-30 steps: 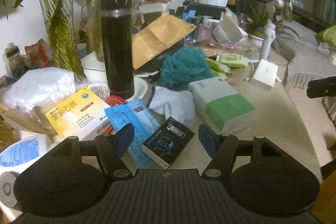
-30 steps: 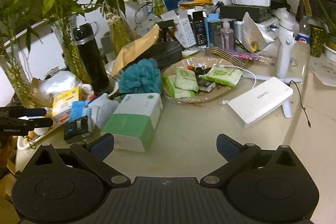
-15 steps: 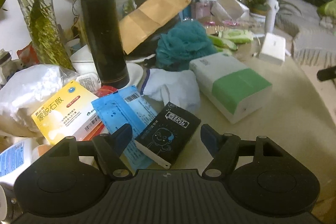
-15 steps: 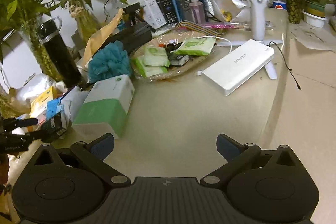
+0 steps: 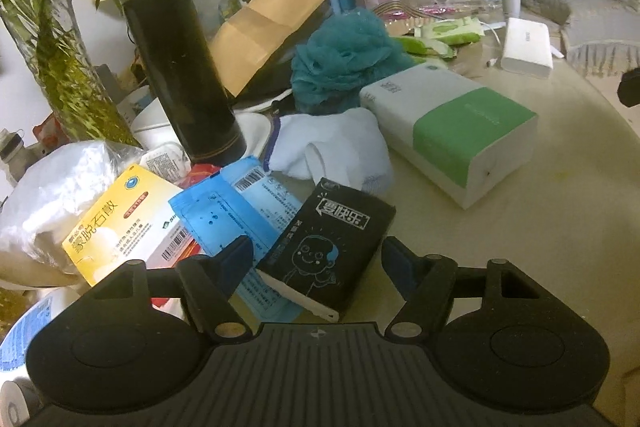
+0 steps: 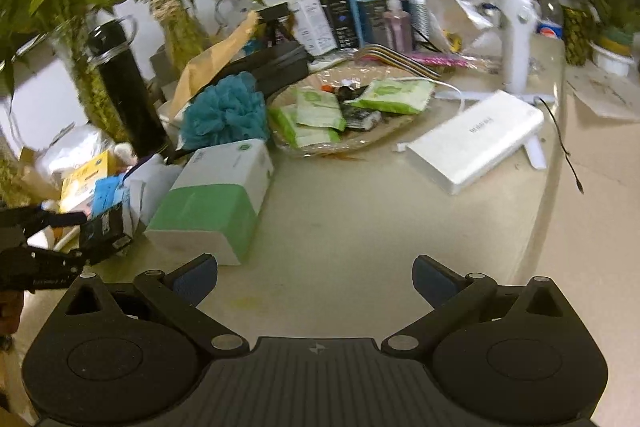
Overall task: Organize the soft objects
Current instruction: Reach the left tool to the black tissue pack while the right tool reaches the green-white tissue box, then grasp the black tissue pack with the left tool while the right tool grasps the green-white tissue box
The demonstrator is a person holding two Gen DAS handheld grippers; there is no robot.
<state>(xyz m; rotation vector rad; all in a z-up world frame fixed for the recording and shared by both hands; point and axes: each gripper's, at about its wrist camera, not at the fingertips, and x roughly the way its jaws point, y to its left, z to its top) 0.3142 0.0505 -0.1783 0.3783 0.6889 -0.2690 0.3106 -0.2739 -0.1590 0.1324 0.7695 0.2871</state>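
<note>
My left tongs (image 5: 318, 255) bracket the small black carton (image 5: 332, 245), whose long axis runs from near-left to far-right; the jaws have just been closing, the pads not yet pressing it. It lies on a blue sachet (image 5: 236, 211) on the worktop (image 6: 360, 211). Beyond it lie a white sock (image 5: 332, 151), toe toward me, and a teal bath pouf (image 5: 344, 59). A shallow tray (image 6: 384, 135) holds green wipe packets (image 6: 320, 107). My right tongs (image 6: 316, 277) are released, empty.
</note>
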